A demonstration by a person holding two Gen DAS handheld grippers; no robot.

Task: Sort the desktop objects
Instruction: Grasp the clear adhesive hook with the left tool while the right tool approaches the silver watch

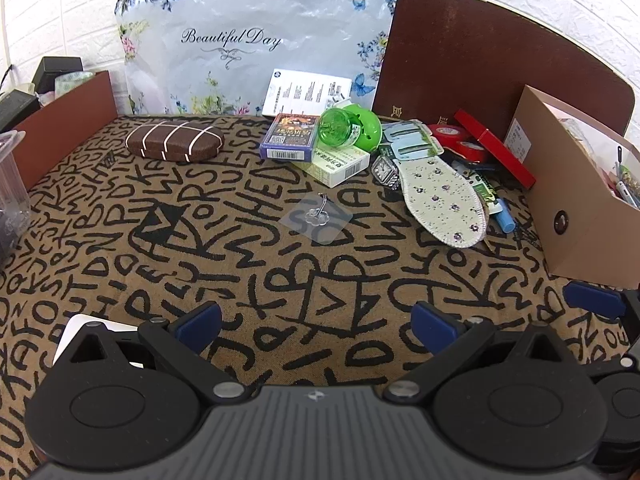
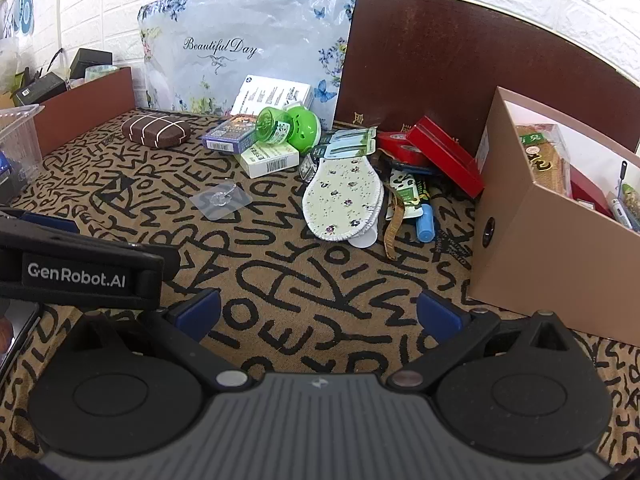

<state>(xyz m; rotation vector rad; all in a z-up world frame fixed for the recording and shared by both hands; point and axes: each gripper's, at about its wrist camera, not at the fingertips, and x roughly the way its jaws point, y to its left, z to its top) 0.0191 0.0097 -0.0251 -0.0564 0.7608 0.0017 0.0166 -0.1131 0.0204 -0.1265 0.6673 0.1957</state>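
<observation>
A clutter of objects lies at the back of the letter-patterned cloth: a brown striped glasses case (image 1: 175, 142) (image 2: 156, 131), a blue card box (image 1: 289, 137) (image 2: 229, 133), a green jar (image 1: 340, 125) (image 2: 276, 122), a floral insole (image 1: 442, 196) (image 2: 342, 196), a clear adhesive hook (image 1: 315, 216) (image 2: 220, 200), red tape rolls (image 1: 460, 138) and a red box (image 2: 448, 154). My left gripper (image 1: 318, 326) is open and empty, low over the cloth near its front. My right gripper (image 2: 320, 316) is open and empty too, beside the left one (image 2: 80, 264).
A brown cardboard box (image 1: 576, 216) (image 2: 560, 236) holding several items stands at the right. A clear plastic container (image 1: 12, 184) (image 2: 20, 136) sits at the left edge. A floral bag (image 1: 248, 48) and a brown board (image 1: 500, 60) lean on the back wall.
</observation>
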